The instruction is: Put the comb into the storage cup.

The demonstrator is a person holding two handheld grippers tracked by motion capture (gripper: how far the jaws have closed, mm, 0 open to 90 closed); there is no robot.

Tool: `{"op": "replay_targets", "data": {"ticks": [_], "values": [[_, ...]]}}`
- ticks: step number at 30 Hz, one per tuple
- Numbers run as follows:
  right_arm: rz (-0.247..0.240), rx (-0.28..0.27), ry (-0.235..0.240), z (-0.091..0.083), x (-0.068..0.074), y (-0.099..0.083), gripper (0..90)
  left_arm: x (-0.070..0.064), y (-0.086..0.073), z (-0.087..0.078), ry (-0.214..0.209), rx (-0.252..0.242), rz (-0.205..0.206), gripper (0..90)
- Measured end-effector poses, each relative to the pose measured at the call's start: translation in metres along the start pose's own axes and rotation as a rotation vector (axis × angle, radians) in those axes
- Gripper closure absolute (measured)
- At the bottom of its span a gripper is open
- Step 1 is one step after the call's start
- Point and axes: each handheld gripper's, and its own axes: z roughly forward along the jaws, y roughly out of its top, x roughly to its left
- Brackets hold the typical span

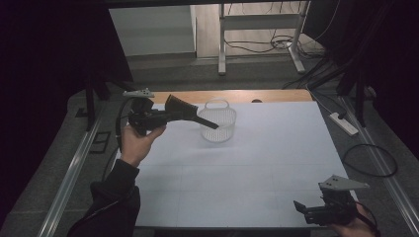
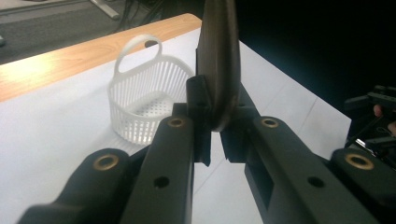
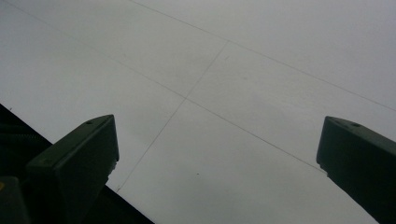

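Observation:
My left gripper is raised over the far left of the white table, shut on a dark flat tool with a fan-shaped end and a narrow handle. In the left gripper view the tool stands edge-on between the jaws of my left gripper. A white slotted basket with a loop handle stands just right of and below the tool's handle tip; the basket looks empty. My right gripper rests low at the table's near right corner, jaws wide open over bare table.
A wooden strip runs along the table's far edge. A white power strip and a looped black cable lie on the floor to the right. Metal rails flank the table.

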Motion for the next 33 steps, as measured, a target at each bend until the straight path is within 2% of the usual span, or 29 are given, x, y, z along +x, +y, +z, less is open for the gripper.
{"op": "replay_targets", "data": {"ticks": [11, 33], "values": [[-0.01, -0.001, -0.001, -0.001, 0.001, -0.001, 0.0, 0.009, 0.008, 0.016, 0.02, 0.014, -0.009, 83.2], [-0.017, -0.004, -0.001, -0.001, 0.002, -0.001, 0.0, 0.02, 0.013, 0.046, 0.048, 0.045, -0.028, 83.2]]}}
